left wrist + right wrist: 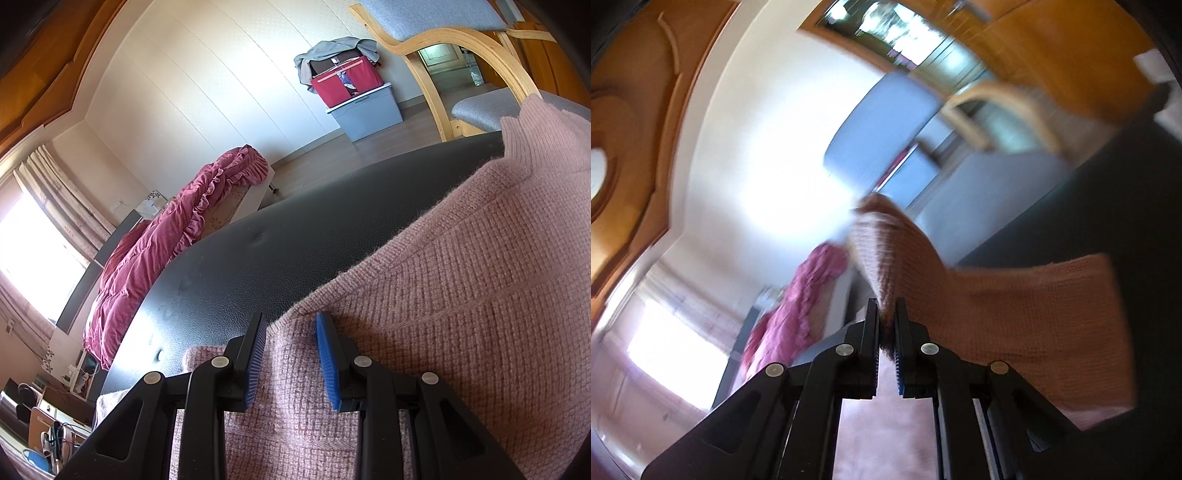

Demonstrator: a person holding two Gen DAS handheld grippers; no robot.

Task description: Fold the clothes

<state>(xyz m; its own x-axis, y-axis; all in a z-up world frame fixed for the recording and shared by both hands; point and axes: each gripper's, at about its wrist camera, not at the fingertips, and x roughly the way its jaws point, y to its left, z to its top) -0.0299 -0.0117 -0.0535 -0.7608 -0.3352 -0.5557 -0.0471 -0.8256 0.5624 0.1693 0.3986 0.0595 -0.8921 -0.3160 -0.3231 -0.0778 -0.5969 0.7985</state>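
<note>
A pink knitted sweater (461, 280) lies spread on a black table (280, 251), its collar toward the far edge. My left gripper (291, 325) is open, its blue-padded fingers straddling the sweater's near left edge just above the fabric. In the blurred right wrist view, my right gripper (886, 314) is shut on a fold of the same sweater (1015, 314) and holds it lifted off the table (1108, 206), with the cloth hanging to the right.
A wooden chair with grey cushions (476, 107) stands beyond the table. A grey bin with a red box (358, 96) sits by the white wall. A bed with a crimson quilt (166, 240) lies at left, near a bright window.
</note>
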